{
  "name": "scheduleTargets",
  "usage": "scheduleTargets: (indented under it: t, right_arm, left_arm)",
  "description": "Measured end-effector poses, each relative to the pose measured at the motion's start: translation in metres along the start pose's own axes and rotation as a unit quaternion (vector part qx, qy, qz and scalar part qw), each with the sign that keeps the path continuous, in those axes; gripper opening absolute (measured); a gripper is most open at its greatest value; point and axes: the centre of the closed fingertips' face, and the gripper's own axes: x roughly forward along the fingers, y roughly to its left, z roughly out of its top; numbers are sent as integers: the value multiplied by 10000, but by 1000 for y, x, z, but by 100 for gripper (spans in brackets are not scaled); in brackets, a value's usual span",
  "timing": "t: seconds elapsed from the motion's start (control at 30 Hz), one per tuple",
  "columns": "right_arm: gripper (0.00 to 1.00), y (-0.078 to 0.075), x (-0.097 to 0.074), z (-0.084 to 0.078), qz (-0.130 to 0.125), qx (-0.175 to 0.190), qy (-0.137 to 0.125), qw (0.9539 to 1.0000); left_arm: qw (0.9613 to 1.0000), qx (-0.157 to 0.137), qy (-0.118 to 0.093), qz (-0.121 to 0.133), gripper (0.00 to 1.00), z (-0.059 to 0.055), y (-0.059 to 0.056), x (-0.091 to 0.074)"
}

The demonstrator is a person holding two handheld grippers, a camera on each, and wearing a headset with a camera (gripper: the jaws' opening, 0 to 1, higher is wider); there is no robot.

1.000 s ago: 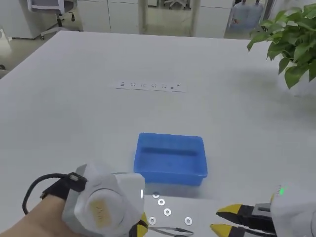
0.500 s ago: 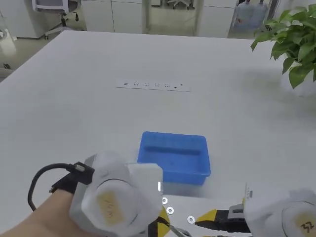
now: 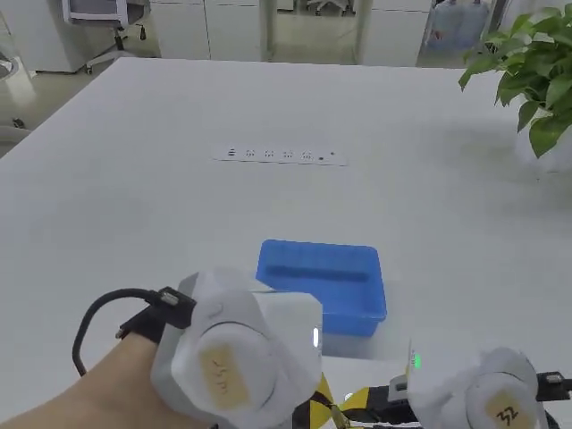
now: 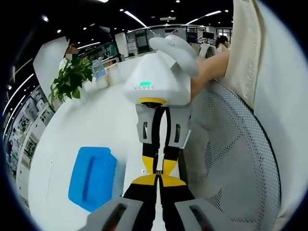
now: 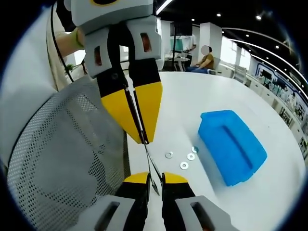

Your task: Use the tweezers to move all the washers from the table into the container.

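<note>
Running straight from left tool point(image 5: 144, 140) to right tool point(image 5: 155, 181), the tweezers point(image 5: 149, 163) are pinched in both.

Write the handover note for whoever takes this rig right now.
Left claw: shut on the tweezers.
Right claw: jaws close around the tweezers' other end; firm grip not confirmed.
Things: four washers lie on the table beside the blue container.
Done: no washer seen in the container.
Left: probably settle the tweezers in one claw, then move all four washers in.
</note>
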Motion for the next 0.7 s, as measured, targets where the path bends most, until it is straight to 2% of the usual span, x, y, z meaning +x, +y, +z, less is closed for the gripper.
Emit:
scheduleTargets:
  t: [0.37, 0.7]
  right_arm:
    - [6, -24, -4, 4, -287, 113, -119, 9995]
    - [6, -32, 0, 3, -327, 192, -172, 9991]
  left_arm:
    - [9998, 143, 9, 142, 0, 7, 21, 2]
    - [9998, 160, 37, 77, 0, 9, 29, 7]
